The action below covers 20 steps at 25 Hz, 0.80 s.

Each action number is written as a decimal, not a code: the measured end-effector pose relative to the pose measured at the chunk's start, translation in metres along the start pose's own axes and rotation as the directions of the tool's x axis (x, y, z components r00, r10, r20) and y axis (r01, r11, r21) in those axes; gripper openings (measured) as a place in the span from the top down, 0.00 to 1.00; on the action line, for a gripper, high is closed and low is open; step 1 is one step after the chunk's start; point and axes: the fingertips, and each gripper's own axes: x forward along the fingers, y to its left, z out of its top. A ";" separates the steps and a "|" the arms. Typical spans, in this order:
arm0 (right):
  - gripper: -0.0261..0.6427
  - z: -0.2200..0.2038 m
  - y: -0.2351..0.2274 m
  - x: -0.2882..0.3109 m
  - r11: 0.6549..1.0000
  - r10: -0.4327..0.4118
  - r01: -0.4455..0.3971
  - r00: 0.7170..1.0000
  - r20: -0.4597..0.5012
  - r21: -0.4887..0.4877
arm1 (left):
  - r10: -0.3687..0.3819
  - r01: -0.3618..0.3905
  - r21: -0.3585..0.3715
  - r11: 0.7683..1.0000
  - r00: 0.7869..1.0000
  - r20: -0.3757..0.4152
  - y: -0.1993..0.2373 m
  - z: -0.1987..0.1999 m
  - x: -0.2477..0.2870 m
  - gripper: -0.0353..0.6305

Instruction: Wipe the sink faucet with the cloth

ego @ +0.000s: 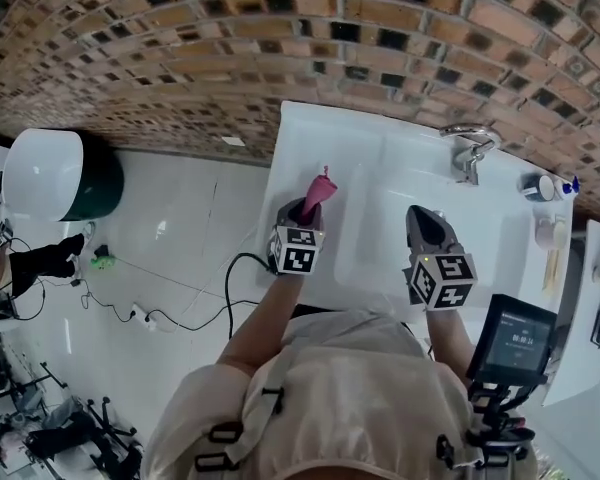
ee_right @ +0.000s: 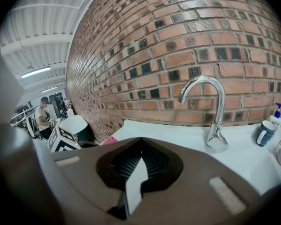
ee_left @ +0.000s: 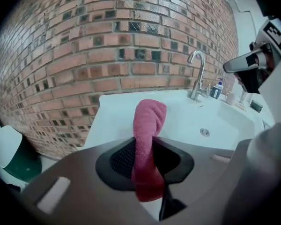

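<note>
1. A white and dark green bin [ego: 50, 173] is seen on the floor at far left, with cables [ego: 170, 316] trailed over the tiles beside it.
2. The left gripper [ego: 308, 211] is clenched on the pink cloth [ego: 318, 190]. The cloth is pinched between the pads, with 1 end standing up past the tips. It is held over the left part of the white sink [ego: 300, 128].
3. The right gripper [ego: 421, 218] is held over the basin. Its jaws are drawn together with nothing gripped.
4. The faucet [ego: 470, 148] is fixed at the back rim against the brick wall [ego: 180, 48], well apart from the cloth. Open basin and the drain [ee_left: 204, 132] lie between them.
5. A blue-pump bottle [ego: 571, 184] and a mug [ee_right: 264, 132] are grouped on the counter just right of the faucet.
6. A small screen [ego: 520, 336] on a mount is seen at lower right, close to the person's body.
</note>
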 end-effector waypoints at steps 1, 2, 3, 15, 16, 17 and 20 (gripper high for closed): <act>0.98 -0.001 0.003 0.002 1.000 0.001 -0.001 1.000 -0.002 0.000 | 0.003 -0.003 0.009 1.000 1.000 -0.007 0.003 -0.004 0.003 0.80; 0.98 -0.001 0.006 0.003 1.000 0.003 -0.003 1.000 -0.003 -0.001 | 0.006 -0.006 0.017 1.000 1.000 -0.017 0.006 -0.009 0.006 0.80; 0.98 -0.002 0.008 0.005 1.000 0.004 -0.004 1.000 -0.005 -0.002 | 0.008 -0.007 0.023 1.000 1.000 -0.029 0.009 -0.013 0.009 0.80; 0.98 0.004 0.010 0.017 1.000 -0.008 0.008 1.000 -0.006 0.002 | -0.072 0.072 -0.009 0.997 0.996 -0.051 0.013 -0.009 0.004 0.55; 0.98 0.008 0.011 0.017 1.000 -0.006 0.006 1.000 0.002 -0.002 | -0.069 0.069 -0.018 0.997 0.998 -0.016 0.014 0.004 -0.003 0.55; 0.98 0.012 0.012 0.017 1.000 -0.003 0.003 1.000 0.011 -0.008 | -0.069 0.070 -0.024 0.997 0.997 0.025 0.013 0.019 -0.011 0.55; 0.98 0.028 0.016 0.012 0.999 0.002 0.000 0.999 0.043 -0.036 | -0.095 0.098 -0.008 0.995 0.979 0.180 0.004 0.072 -0.037 0.59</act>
